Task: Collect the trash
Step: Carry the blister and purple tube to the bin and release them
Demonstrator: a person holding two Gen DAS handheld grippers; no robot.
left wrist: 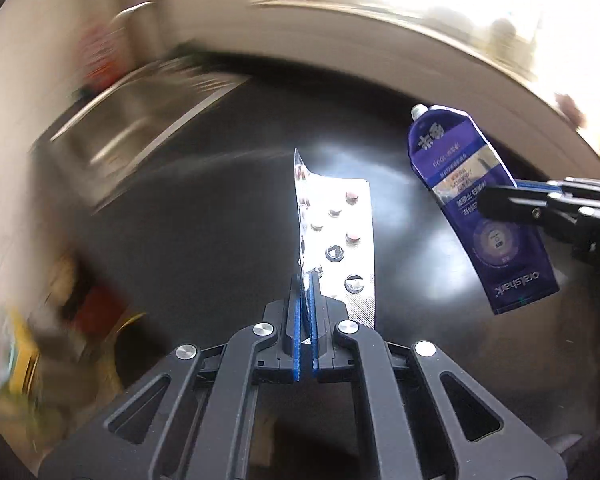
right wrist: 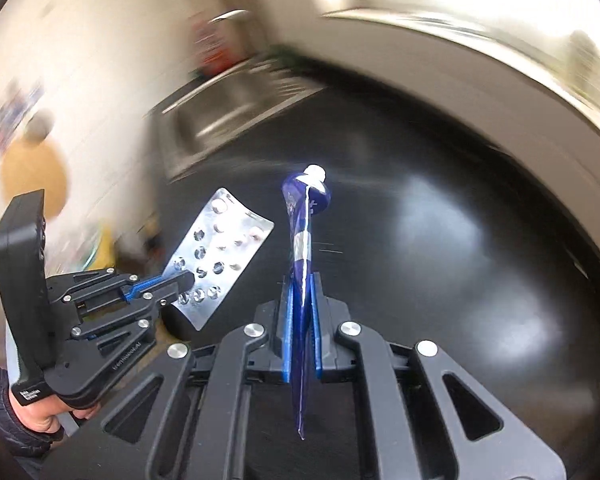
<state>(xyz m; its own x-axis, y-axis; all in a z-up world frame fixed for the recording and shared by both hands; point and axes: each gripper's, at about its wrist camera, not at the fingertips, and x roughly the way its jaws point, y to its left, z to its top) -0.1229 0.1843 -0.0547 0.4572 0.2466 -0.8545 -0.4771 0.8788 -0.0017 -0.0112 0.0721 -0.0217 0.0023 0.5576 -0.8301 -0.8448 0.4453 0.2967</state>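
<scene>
Left tool (left wrist: pixel 306 280): fingers together, clamped on the lower edge of a silver blister pack (left wrist: pixel 340 240); in the right wrist view the same tool (right wrist: pixel 180 280) is seen from the side, gripping the pack (right wrist: pixel 216 256) near one corner.
Blister pack: held off the bench, standing up from the fingers and slightly curled; many pockets are pushed open, a few reddish pills show in the upper ones.
Right tool (right wrist: pixel 302 296): fingers closed on a flattened blue tube (right wrist: pixel 302 240); in the left wrist view the tool (left wrist: pixel 488 202) comes in from the right edge and pinches the tube (left wrist: pixel 476 196) across its middle.
Blue tube: held in the air, white nozzle end pointing away from the fingers, crimped end hanging back toward the tool body; white print on its side.
Spacing: pack and tube are near each other but apart, the pack to the left of the tube.
Bench (left wrist: pixel 204 216): dark, glossy, with light reflections, below both held items.
Sink (right wrist: pixel 216 120): steel basin at the far left end of the bench, blurred.
Hand (right wrist: pixel 40 416): grips the left tool's handle, dark sleeve at the wrist.
Background: streaked with blur; yellow and red shapes at the left cannot be identified.
</scene>
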